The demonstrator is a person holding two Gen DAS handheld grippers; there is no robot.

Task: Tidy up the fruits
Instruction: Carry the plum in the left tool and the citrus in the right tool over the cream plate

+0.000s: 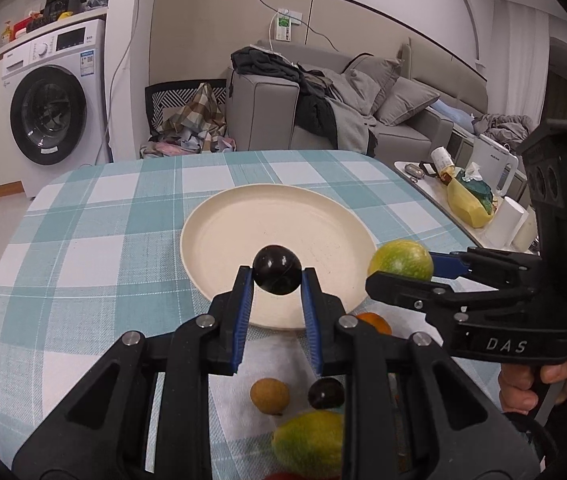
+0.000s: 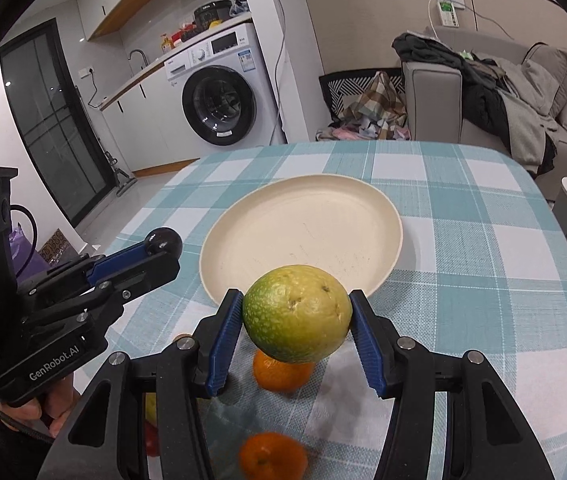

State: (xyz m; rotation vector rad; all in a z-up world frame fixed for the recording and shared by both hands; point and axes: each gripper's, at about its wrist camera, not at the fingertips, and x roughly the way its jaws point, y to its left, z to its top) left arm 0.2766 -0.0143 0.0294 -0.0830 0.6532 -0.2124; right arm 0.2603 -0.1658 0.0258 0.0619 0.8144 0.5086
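Glossy dark fruit (image 1: 276, 275), woven tablecloth (image 1: 95, 240)

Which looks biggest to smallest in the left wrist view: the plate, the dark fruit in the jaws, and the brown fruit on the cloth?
1. Cream plate
2. Dark fruit and brown fruit: similar, too close to rank.

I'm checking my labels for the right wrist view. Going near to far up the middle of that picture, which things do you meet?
Blurred orange tangerine → second orange tangerine → yellow-green round fruit held in the right hand-held gripper → cream round plate → far edge of the teal checked tablecloth.
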